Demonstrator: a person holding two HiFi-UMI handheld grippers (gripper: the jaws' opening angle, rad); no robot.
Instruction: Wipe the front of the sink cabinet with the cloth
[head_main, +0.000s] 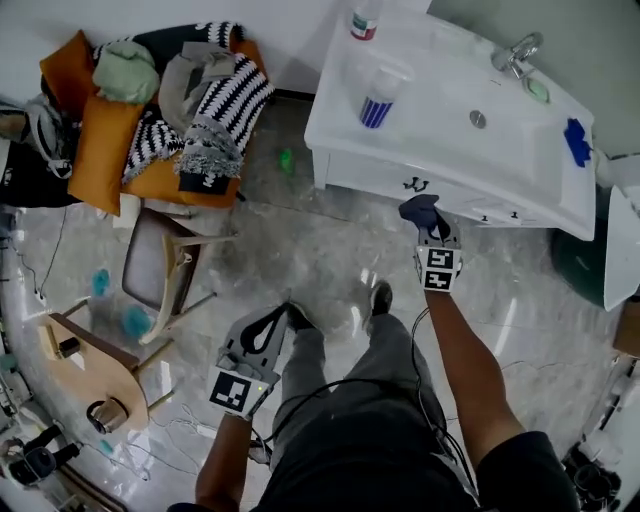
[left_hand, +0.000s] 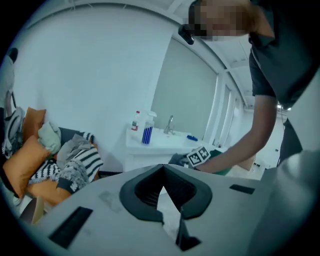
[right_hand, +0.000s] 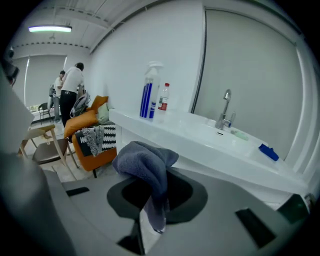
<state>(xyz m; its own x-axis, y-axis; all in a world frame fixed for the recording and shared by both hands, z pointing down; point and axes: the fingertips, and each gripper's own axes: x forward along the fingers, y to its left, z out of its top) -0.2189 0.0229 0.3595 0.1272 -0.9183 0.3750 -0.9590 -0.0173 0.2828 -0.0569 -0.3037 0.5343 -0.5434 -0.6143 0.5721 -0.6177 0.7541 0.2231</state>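
The white sink cabinet (head_main: 450, 195) stands at the upper right of the head view, its drawer front facing me. My right gripper (head_main: 427, 218) is shut on a blue-grey cloth (head_main: 418, 208), which is bunched at the jaw tips just short of the cabinet front. In the right gripper view the cloth (right_hand: 145, 162) drapes over the jaws, with the cabinet (right_hand: 210, 160) close behind. My left gripper (head_main: 268, 330) hangs low by my left leg, far from the cabinet (left_hand: 150, 152). Its jaws meet at the tips with nothing between them.
A spray bottle (head_main: 378, 100), a small bottle (head_main: 365, 22), a faucet (head_main: 517, 52) and a blue sponge (head_main: 577, 140) sit on the sink top. An orange armchair (head_main: 150, 120) piled with clothes, a wooden chair (head_main: 160, 265) and floor cables (head_main: 190, 420) lie to the left.
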